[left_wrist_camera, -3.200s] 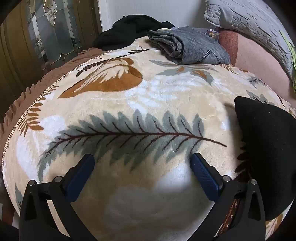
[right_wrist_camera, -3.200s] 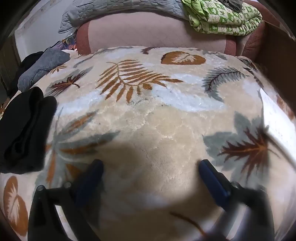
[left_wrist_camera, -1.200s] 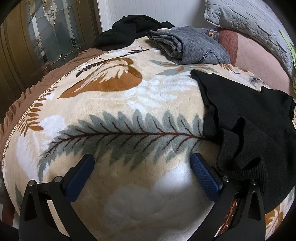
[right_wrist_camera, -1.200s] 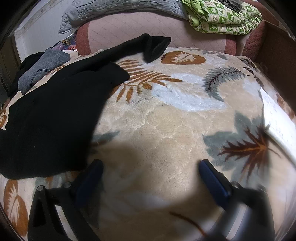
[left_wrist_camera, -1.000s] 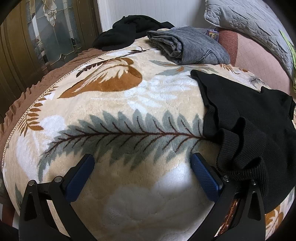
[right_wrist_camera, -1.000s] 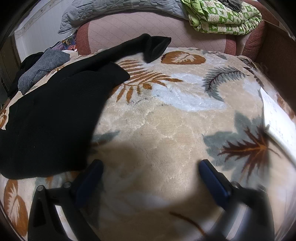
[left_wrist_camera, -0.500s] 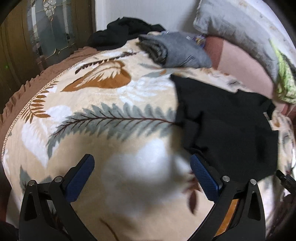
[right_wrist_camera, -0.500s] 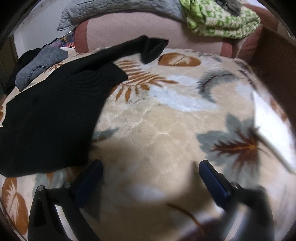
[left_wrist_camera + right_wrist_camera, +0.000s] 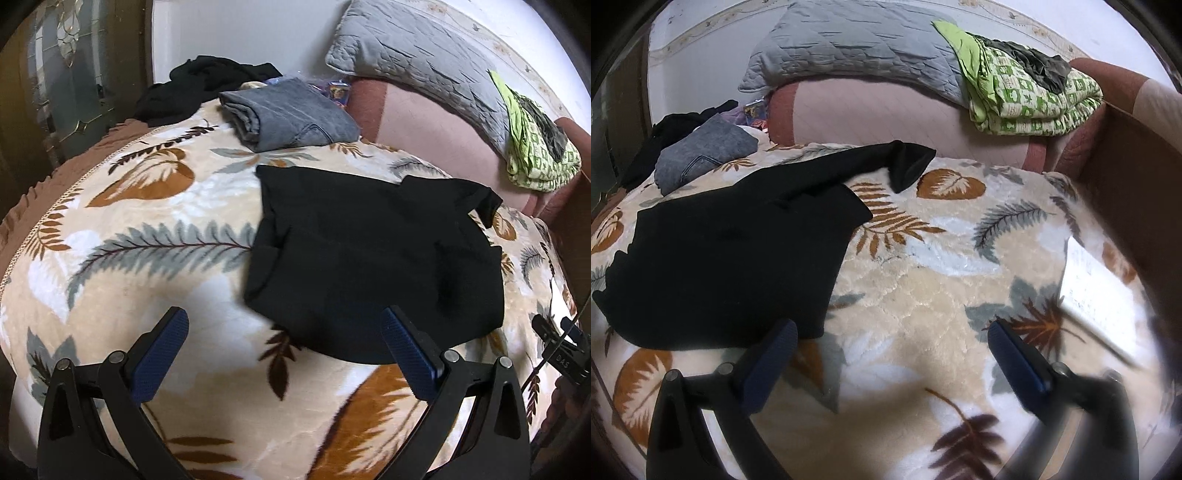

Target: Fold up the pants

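Black pants (image 9: 373, 251) lie loosely spread on the leaf-patterned blanket (image 9: 155, 229), one leg end bent over at the far right. In the right wrist view the pants (image 9: 731, 254) lie to the left, the leg end near the sofa back. My left gripper (image 9: 284, 343) is open and empty, above the blanket just short of the pants' near edge. My right gripper (image 9: 892, 350) is open and empty, to the right of the pants' near corner.
Folded grey jeans (image 9: 291, 114) and a black heap of clothes (image 9: 199, 88) lie at the far left end. A grey quilted pillow (image 9: 849, 51) and a green patterned blanket (image 9: 1027, 99) rest on the pink sofa back (image 9: 871, 114). A white paper (image 9: 1097, 291) lies at right.
The black pants went from a folded bundle to lying spread out on the blanket. Both grippers have lifted and pulled back, so more of the blanket shows; both stay open.
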The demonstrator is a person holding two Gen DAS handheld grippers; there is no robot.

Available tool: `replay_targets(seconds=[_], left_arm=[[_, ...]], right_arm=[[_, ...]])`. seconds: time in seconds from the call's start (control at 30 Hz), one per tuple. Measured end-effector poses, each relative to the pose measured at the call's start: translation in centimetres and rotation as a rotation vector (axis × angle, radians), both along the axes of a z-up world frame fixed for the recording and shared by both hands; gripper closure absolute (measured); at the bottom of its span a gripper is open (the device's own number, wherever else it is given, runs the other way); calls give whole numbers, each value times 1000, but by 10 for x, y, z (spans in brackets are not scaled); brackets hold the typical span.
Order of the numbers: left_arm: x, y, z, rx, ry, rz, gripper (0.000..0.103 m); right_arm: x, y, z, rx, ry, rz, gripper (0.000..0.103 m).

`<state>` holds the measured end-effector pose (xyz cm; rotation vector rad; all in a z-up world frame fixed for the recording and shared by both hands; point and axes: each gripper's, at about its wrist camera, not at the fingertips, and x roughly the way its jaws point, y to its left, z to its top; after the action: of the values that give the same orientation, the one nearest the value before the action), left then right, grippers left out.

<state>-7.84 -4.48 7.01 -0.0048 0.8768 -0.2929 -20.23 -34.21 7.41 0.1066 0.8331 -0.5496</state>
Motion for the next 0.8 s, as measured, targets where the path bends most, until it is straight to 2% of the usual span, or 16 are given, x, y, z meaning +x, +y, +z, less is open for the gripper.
replay_targets(seconds=[0.43, 0.53, 0.67, 0.8], left_arm=[[8, 1, -20, -13, 53, 9, 0], [13, 3, -28, -36, 78, 14, 0], [21, 5, -41, -94, 136, 17, 0], [31, 9, -50, -150, 177, 61, 0]], right_arm=[[8, -6, -13, 37, 15, 4, 0], [12, -14, -17, 94, -4, 35, 1], [22, -31, -24, 220, -32, 75, 1], [36, -54, -28, 349, -87, 85, 3]])
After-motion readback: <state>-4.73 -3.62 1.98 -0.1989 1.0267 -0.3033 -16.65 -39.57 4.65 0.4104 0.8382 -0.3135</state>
